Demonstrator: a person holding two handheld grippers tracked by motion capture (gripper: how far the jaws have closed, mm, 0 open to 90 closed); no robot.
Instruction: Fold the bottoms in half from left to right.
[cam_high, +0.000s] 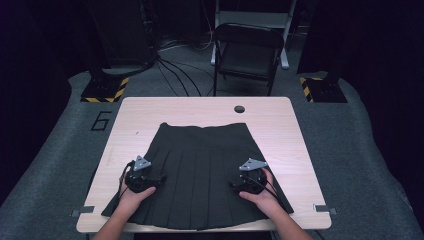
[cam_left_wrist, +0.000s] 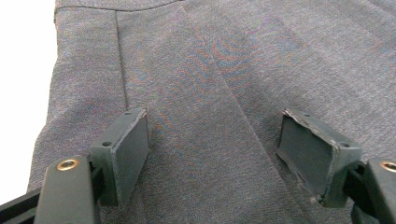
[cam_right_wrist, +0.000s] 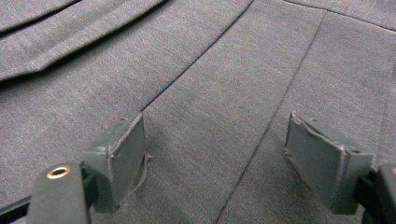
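Dark pleated skirt (cam_high: 200, 170) lies flat across the middle of the table (cam_high: 280, 115), waistband toward the far edge, hem running along the near edge and just over it at the near left corner. You've got both hands on it now. Your left gripper (cam_high: 150, 176) sits on the skirt's left side, toward the near left corner of the table; in the left gripper view (cam_left_wrist: 215, 154) its jaws stand wide apart over a pleat, with cloth below them and nothing pinched, the skirt's side edge close by against bare tabletop. Your right gripper (cam_high: 244, 180) sits on the skirt's right side, toward the near right corner; in the right gripper view (cam_right_wrist: 215, 158) the jaws also gape wide above the pleats, gripping nothing. Pale wood shows all around the fabric, with a round hole (cam_high: 239, 109) near the far edge. Beyond the table a folding chair (cam_high: 248, 50) stands on grey floor.
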